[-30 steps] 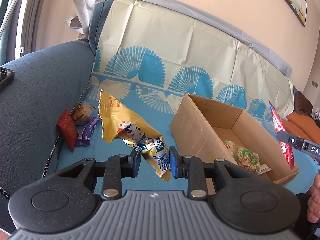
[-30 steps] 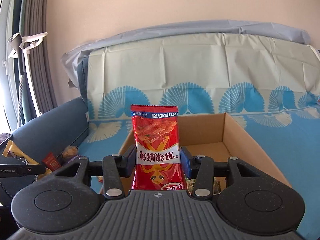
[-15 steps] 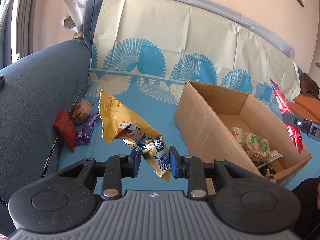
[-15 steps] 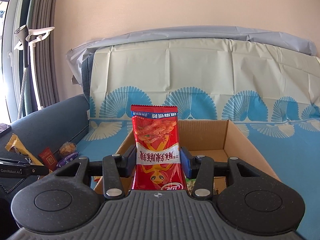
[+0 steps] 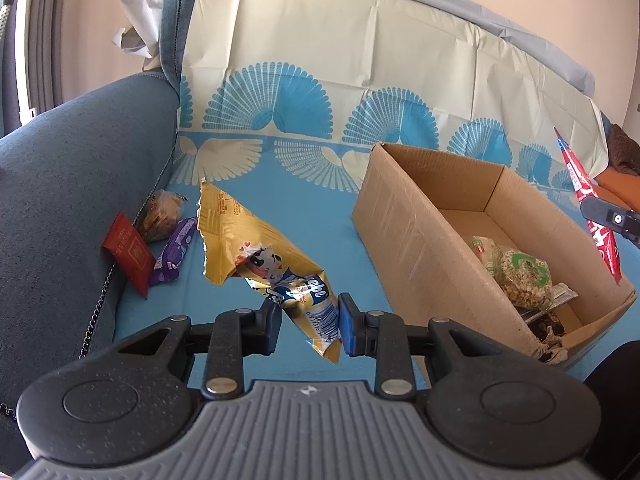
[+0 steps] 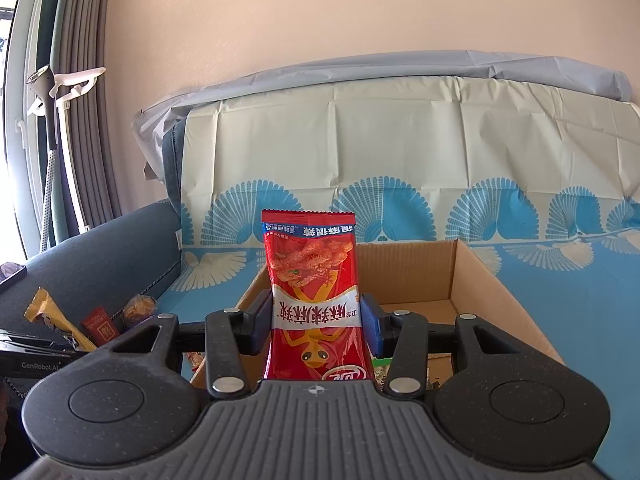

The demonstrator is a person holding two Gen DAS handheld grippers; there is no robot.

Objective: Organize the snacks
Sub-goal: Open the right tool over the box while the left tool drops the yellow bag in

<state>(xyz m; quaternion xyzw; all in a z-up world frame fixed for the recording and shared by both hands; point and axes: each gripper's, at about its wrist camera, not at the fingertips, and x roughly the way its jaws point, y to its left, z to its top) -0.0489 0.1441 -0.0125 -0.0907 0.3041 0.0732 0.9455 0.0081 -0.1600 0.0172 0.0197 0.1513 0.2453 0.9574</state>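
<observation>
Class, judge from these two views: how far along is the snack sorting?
Done: a green-labelled packet lies in the cardboard box. In hand: left gripper holds the yellow bag, right gripper the red bag. Left: red packet, purple bar, bun.

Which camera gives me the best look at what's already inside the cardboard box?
The left wrist view: it looks down into the cardboard box, showing a clear bag of puffed grain snacks and dark wrappers at the near end. In the right wrist view the held red snack bag and the fingers block most of the interior; only scraps show.
</observation>
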